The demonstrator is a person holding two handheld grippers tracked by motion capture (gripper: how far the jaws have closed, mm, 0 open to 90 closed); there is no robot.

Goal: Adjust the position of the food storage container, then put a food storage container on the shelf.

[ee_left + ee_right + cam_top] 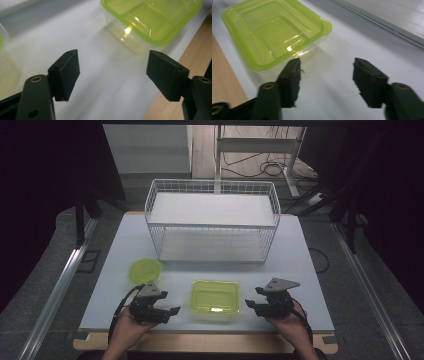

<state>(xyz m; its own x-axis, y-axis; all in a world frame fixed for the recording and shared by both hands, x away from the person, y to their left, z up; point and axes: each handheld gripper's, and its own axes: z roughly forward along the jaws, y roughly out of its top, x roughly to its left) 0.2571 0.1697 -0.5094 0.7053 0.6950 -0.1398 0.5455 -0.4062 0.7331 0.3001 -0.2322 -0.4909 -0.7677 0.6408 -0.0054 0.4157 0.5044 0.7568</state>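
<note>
A rectangular clear box with a green lid (215, 298) sits near the table's front edge, between my two grippers. It lies ahead of the left jaws (150, 20) and ahead of the right jaws (274, 32). A round green-lidded container (145, 270) stands behind the left gripper. My left gripper (170, 312) points right toward the box, open, nothing between its pads (113, 75). My right gripper (248, 305) points left toward the box, open and empty as well (327, 80). Neither touches the box.
A white wire basket rack (212, 222) with two levels stands at the back middle of the white table (300, 270). A wooden strip (210, 340) edges the table's front. Grey floor and metal rails lie to both sides.
</note>
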